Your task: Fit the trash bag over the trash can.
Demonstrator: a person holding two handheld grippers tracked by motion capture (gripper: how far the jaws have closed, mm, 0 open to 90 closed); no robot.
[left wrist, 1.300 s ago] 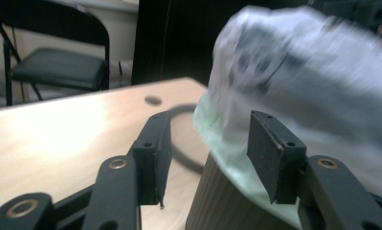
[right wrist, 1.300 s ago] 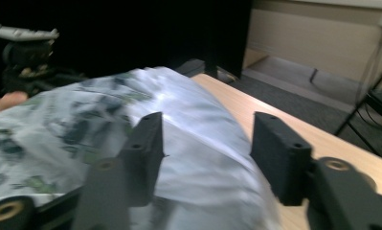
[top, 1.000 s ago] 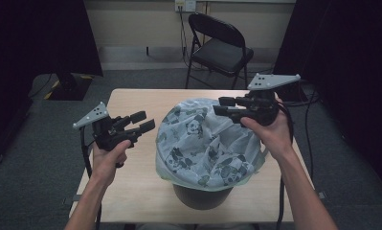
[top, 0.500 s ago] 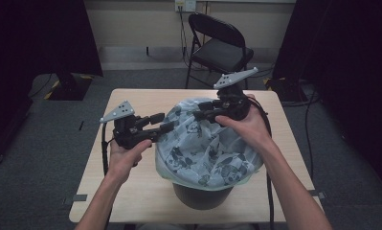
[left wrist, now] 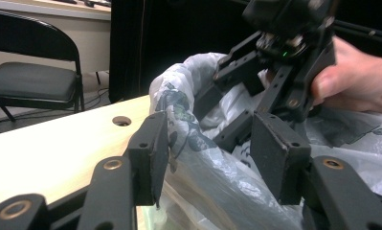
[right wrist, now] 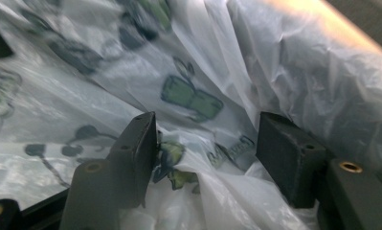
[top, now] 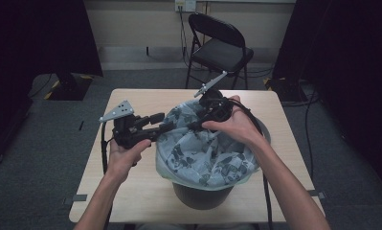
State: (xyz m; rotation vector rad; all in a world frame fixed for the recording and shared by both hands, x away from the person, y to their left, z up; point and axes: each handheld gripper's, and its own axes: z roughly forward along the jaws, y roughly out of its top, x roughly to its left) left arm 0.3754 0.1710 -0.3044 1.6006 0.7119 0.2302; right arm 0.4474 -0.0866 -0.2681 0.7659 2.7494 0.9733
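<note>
The right gripper (top: 194, 125) is dipping lower into the printed bag (top: 203, 153) lining the bin (top: 200, 196) on the table (top: 131, 182), jaws just opening astride a fold; the left gripper (top: 163, 122) is hovering half-open at the rim, its grip unclear

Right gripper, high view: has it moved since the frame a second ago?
Yes. The right gripper has come in from the table's right edge to above the middle of the bag; its jaws have just been opening, with bag film between them.
</note>
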